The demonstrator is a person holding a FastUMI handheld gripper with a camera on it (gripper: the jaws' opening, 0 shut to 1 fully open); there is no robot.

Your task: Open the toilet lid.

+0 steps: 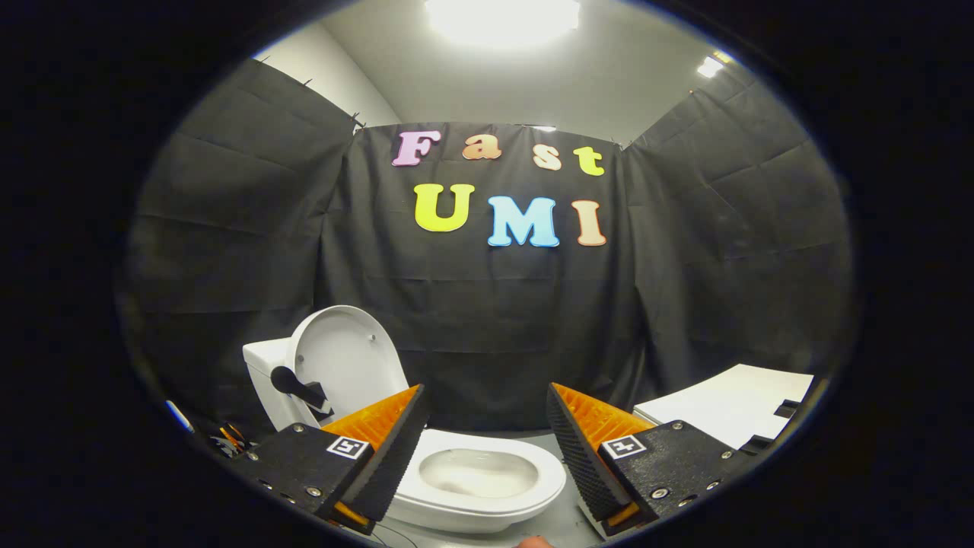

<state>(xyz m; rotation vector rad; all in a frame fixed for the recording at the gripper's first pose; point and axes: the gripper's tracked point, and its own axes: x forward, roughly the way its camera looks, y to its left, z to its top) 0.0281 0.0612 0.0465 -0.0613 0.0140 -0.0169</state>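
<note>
Tool spread apart, gripping nothing; round white plastic toilet lid raised upright at ten o'clock, behind the oval white toilet seat between the fingers.

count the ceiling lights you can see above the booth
2. One large bright ceiling light sits above the back cloth wall; a smaller one is over the right-hand wall. Others may be hidden. The tool is open over the toilet, lid up.
</note>
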